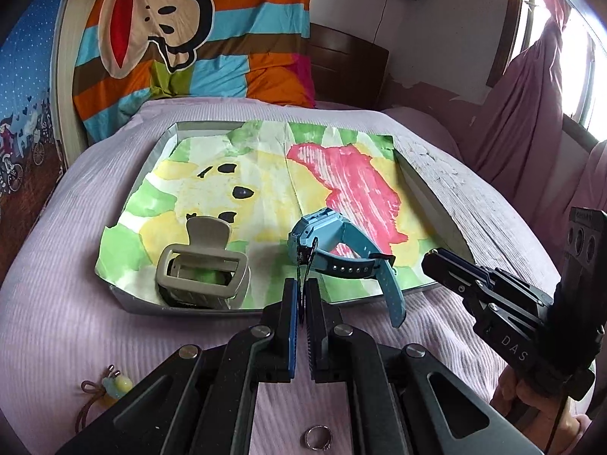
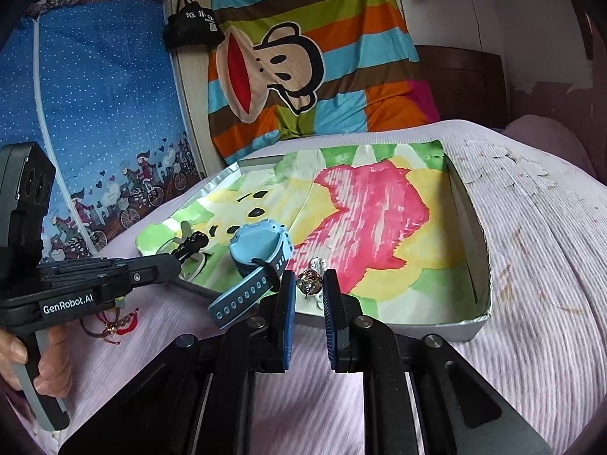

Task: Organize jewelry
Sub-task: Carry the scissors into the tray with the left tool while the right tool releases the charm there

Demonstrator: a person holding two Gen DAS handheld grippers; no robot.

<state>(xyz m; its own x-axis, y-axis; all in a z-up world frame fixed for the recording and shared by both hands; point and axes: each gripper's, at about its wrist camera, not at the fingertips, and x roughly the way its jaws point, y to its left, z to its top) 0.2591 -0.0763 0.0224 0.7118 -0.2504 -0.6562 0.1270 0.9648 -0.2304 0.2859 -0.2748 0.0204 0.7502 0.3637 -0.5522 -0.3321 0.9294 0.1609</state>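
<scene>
A shallow tray [image 1: 125, 295] lined with painted paper lies on the bed. In it rest a beige hair claw [image 1: 201, 265] and a blue watch [image 1: 315, 235], whose strap hangs over the front rim. My left gripper [image 1: 301, 284] is shut on a thin black hair clip [image 1: 304, 261], just before the tray's near edge. From the right wrist view the clip [image 2: 193, 242] sticks out of the left gripper [image 2: 178, 256] by the watch [image 2: 258, 246]. My right gripper [image 2: 309, 284] is shut on a small gold ornament [image 2: 309, 281] over the tray's front rim [image 2: 470, 326].
A silver ring [image 1: 318, 438] and a cord bracelet with a yellow bead [image 1: 112, 386] lie on the lilac bedspread near me. Red string bracelets [image 2: 114, 322] lie under the left gripper. Small white pieces [image 2: 318, 265] sit in the tray. A striped monkey pillow [image 1: 182, 38] stands behind.
</scene>
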